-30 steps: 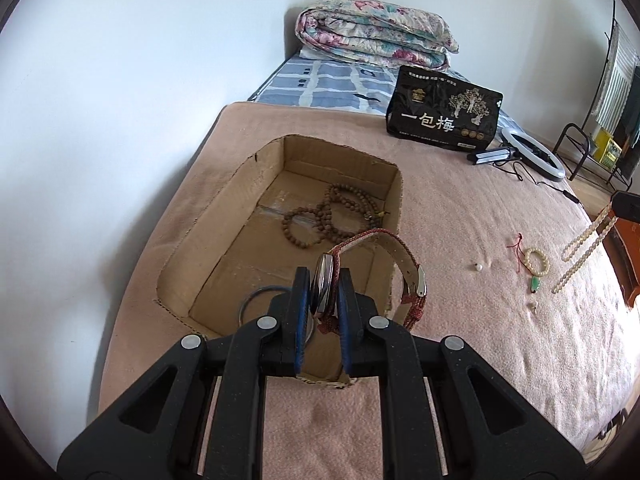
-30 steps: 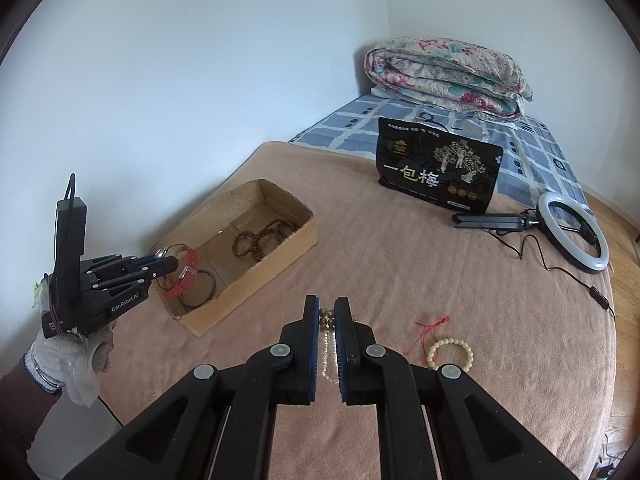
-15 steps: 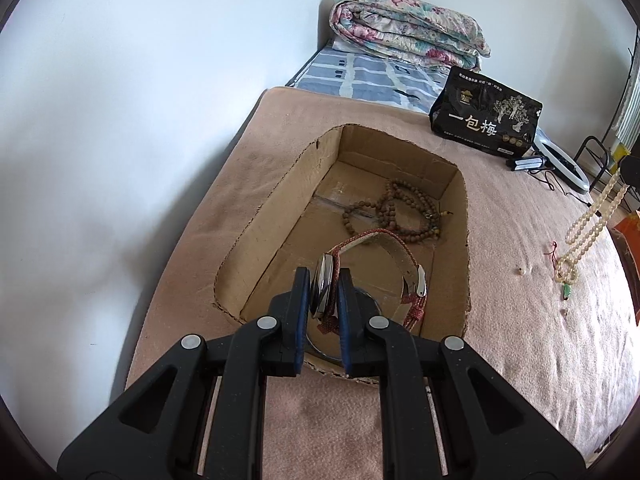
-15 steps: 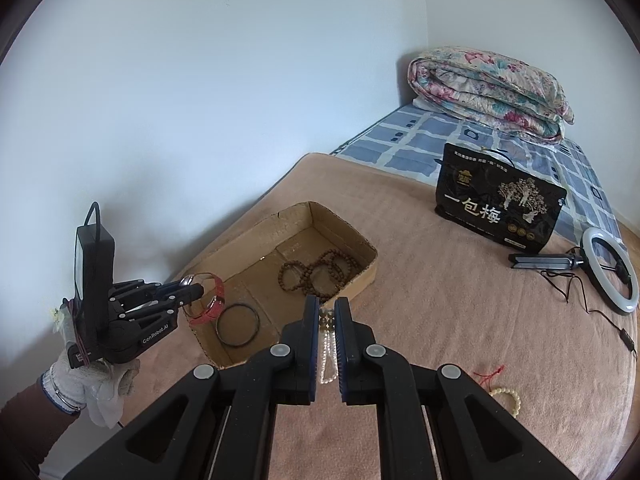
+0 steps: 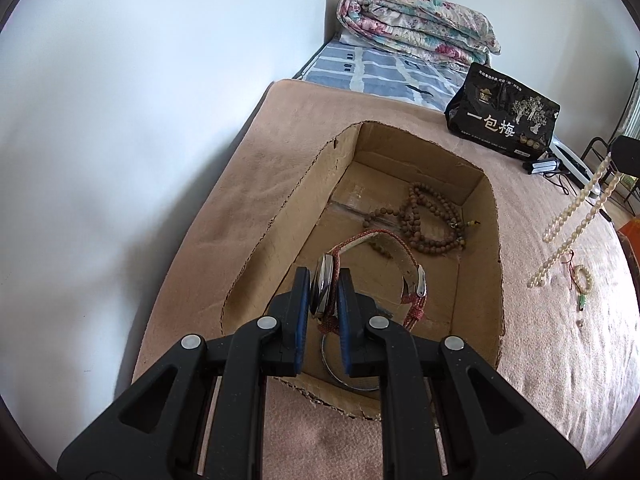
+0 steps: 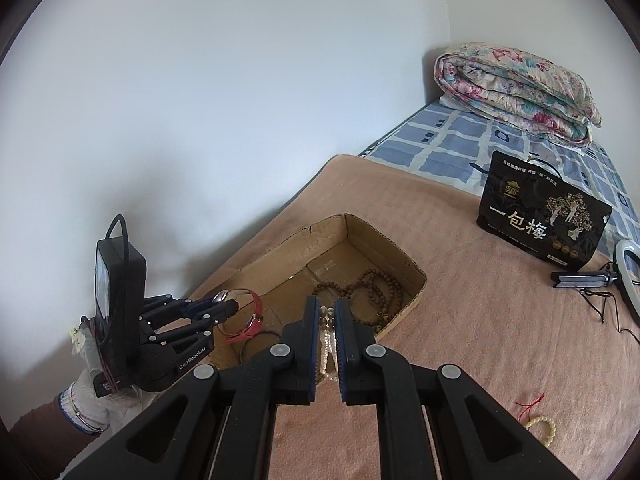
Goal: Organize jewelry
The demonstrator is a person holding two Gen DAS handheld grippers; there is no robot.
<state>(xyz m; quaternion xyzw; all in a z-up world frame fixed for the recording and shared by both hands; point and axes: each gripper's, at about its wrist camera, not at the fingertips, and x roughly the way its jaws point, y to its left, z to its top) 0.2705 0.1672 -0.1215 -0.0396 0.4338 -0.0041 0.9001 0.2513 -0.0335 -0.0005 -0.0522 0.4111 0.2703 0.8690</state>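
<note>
An open cardboard box lies on the pink bed cover. Inside lie brown wooden beads and a dark bangle. My left gripper is shut on a watch with a red strap, held over the box's near end. My right gripper is shut on a white pearl necklace, which hangs beside the box. A pale bead bracelet with red string lies on the cover.
A black snack bag stands beyond the box. A ring light with cable lies at the right. A folded floral quilt sits at the bed's head. A white wall runs along the left.
My left gripper has moved forward with the watch, now over the box's near end. My right gripper has carried the pearl necklace leftward toward the box.
</note>
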